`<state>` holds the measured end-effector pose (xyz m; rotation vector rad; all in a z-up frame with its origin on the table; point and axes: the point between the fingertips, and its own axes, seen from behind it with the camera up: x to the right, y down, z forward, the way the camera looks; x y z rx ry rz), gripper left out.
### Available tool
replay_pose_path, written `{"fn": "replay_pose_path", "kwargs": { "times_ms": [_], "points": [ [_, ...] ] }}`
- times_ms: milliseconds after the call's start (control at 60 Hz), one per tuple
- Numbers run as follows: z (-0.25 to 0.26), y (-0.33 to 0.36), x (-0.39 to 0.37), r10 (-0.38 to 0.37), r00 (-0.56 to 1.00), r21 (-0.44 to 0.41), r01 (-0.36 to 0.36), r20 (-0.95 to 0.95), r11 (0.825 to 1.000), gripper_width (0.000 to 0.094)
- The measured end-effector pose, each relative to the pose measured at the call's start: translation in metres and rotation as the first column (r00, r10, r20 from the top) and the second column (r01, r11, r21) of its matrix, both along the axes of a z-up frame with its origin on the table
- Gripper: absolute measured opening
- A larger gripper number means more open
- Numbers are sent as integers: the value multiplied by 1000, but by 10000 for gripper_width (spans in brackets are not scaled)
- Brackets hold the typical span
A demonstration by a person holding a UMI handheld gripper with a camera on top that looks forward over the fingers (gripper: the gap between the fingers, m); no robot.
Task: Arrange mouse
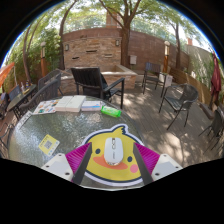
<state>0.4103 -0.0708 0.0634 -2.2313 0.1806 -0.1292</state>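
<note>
A white mouse [113, 150] lies on a yellow duck-shaped mouse pad [96, 172] on the glass table [160, 125]. My gripper [113, 166] is open, low over the pad. The mouse sits between the two fingers, with a gap on each side. The left pink pad [80, 158] and the right pink pad [149, 158] flank the mouse pad's edges. Neither finger touches the mouse.
Beyond the pad on the table lie open books or papers [68, 103], a green object [111, 112] and a yellow card [48, 145]. A dark chair [92, 80] stands at the table's far side. Metal chairs [180, 100] stand on the right, before a brick wall [95, 45].
</note>
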Motion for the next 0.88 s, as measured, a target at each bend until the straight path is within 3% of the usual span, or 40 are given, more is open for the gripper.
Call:
{"fn": "replay_pose_path", "kwargs": {
  "times_ms": [450, 883],
  "points": [
    [126, -165, -44, -57, 996, 74, 52, 74, 996, 854],
    [151, -221, -75, -39, 992, 106, 26, 122, 994, 860]
  ]
}}
